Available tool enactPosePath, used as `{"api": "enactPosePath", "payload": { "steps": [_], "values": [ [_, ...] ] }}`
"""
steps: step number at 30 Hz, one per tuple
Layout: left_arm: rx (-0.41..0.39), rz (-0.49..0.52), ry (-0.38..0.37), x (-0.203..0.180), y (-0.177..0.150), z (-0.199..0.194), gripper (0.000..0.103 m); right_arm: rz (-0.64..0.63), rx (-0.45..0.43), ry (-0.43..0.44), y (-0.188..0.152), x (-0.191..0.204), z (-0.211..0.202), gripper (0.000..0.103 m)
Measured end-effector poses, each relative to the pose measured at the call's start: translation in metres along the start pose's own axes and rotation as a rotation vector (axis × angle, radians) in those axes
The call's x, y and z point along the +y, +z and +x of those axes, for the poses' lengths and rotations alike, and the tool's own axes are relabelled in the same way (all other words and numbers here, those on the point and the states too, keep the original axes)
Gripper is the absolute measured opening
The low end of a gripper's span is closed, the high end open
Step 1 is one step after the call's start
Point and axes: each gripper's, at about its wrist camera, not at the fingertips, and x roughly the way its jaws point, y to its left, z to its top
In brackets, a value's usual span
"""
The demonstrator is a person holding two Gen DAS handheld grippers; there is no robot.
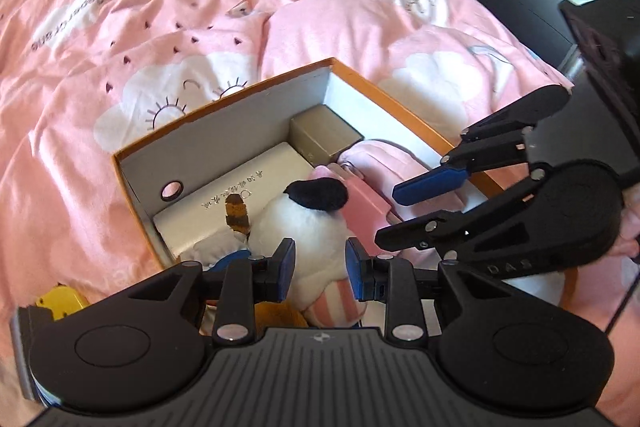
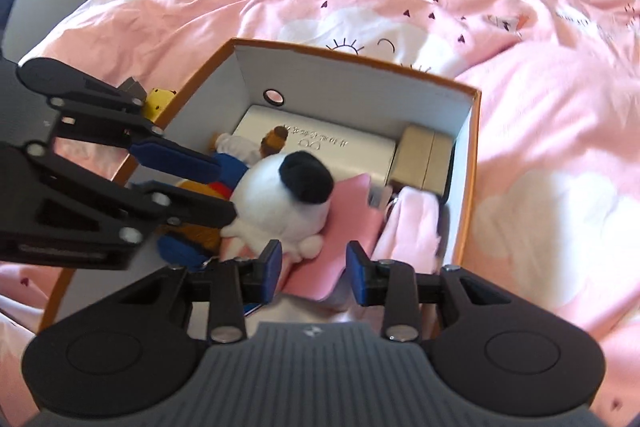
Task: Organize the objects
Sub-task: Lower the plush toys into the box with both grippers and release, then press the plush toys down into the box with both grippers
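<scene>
Setting: bed under a pink duvet [image 1: 120, 39] printed with white clouds.
Container: orange box [image 1: 224, 99] with white inner walls, lid off, resting on the duvet.
Contents, far corner: small tan box [image 1: 326, 133].
Contents, floor: flat white case [image 1: 236, 193] with printed characters, lying beside the tan box.
Contents, centre: white plush toy [image 2: 280, 207] with a black patch, lying on top.
Contents, right side: pink pouch [image 2: 340, 247] just beside the plush, pale pink cloth [image 2: 412, 227] next to it.
Outside box: yellow toy [image 1: 60, 301] on the duvet by the box's wall.
Left tongs [image 1: 320, 267]: parted, empty, poised over the plush.
Right tongs [image 2: 314, 267]: parted, empty, straddling the pink pouch's near end.
</scene>
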Motion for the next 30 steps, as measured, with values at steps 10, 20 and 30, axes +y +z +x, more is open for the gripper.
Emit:
{"api": "enactPosePath", "payload": {
  "steps": [10, 20, 30],
  "values": [
    [0.064, -0.141, 0.034, 0.017, 0.000, 0.023, 0.030, -0.173, 0.243, -0.131, 0.028, 0.012, 0.039, 0.034],
    [0.041, -0.107, 0.028, 0.017, -0.003, 0.024, 0.027, -0.103, 0.389, -0.159, 0.043, -0.001, 0.069, 0.042],
    [0.031, -0.080, 0.030, 0.015, -0.005, 0.024, 0.024, -0.149, 0.428, -0.105, 0.040, -0.006, 0.082, 0.055]
  ]
}}
